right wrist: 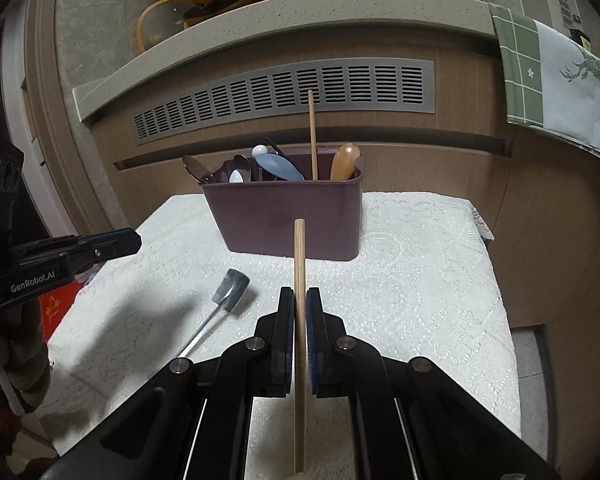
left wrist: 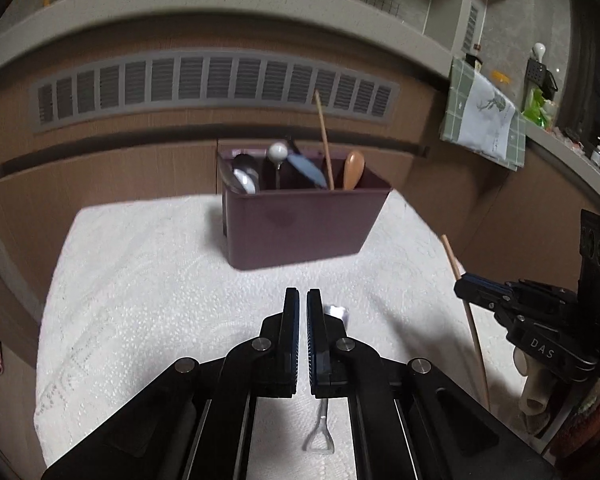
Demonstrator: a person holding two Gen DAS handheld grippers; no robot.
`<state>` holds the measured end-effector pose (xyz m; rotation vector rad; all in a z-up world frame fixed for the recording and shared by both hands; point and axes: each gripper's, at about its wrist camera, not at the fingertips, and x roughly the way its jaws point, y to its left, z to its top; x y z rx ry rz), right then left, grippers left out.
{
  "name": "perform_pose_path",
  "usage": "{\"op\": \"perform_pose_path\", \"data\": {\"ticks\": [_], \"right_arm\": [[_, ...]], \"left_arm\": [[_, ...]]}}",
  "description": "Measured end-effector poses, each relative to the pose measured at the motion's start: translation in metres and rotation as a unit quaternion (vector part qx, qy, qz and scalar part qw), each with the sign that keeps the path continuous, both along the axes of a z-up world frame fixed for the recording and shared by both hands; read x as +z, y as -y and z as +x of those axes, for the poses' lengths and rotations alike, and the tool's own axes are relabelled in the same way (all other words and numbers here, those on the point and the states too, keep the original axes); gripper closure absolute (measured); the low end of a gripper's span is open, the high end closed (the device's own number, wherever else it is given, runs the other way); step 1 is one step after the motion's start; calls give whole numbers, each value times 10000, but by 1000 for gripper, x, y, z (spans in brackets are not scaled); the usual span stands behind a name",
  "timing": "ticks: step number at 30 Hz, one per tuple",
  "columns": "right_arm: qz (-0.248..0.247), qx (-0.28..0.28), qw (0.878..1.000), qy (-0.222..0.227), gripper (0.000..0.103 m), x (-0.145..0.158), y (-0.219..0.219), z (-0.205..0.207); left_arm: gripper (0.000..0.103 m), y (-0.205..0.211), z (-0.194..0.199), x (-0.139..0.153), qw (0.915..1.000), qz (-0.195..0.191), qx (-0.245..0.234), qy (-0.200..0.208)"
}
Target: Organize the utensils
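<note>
A white lace-covered surface [right wrist: 420,280] spreads ahead of both grippers, bare cloth on each side. The maroon utensil caddy [right wrist: 288,220] stands ahead, at the far edge. The right gripper [right wrist: 300,300] pinches a wooden chopstick [right wrist: 299,248]. The left gripper [left wrist: 303,300] is pressed together, empty, above a small metal utensil [left wrist: 320,436] lying under its fingers.

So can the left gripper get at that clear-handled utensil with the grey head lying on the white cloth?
Probably yes. The clear-handled utensil lies alone on the white cloth, nothing over it, with the left gripper just above. But its jaws are shut and empty, so they must open first.
</note>
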<state>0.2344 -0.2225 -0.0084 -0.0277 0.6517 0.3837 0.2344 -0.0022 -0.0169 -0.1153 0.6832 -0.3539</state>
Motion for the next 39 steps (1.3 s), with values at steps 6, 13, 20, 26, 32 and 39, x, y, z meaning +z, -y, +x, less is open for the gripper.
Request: {"op": "perform_pose_path", "data": {"ticks": [6, 13, 20, 26, 32, 39], "right_arm": [[-60, -131, 9997, -186, 97, -16, 8, 4], [-126, -259, 9991, -321, 97, -29, 23, 3], [-76, -283, 9993, -245, 97, -32, 27, 4], [287, -225, 9992, -181, 97, -20, 31, 3], [482, -247, 9985, 37, 97, -2, 35, 3], [461, -264, 9985, 91, 97, 4, 26, 7]], "left_arm": [[66, 30, 34, -42, 9952, 41, -665, -723], [61, 84, 66, -71, 9871, 959, -842, -968], [70, 90, 70, -76, 9871, 1121, -490, -1036], [70, 61, 39, -44, 9979, 379, -110, -521], [71, 36, 2, 5, 9992, -69, 195, 356], [99, 21, 10, 15, 9973, -18, 449, 589]]}}
